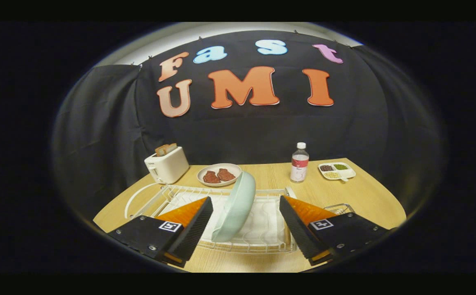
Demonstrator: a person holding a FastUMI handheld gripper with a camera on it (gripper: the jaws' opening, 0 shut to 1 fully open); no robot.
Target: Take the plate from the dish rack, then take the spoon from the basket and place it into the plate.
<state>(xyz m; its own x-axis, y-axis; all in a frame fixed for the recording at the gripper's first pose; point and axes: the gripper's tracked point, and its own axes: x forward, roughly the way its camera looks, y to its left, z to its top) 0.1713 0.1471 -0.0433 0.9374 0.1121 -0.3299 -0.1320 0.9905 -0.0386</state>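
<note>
A pale green plate (234, 207) stands on edge in the white wire dish rack (262, 241), leaning toward the right. My gripper (246, 229) is open, its two black-and-orange fingers (192, 229) spread wide on either side of the plate's lower half, not touching it. A wire basket (339, 209) peeks out just beyond the right finger; its contents are hidden, and I cannot make out the spoon.
On the wooden table (369, 196) beyond the rack stand a white toaster (167, 165) with bread, a plate of brown food (219, 174), a water bottle (299, 162) and a white divided dish (337, 170) at the far right.
</note>
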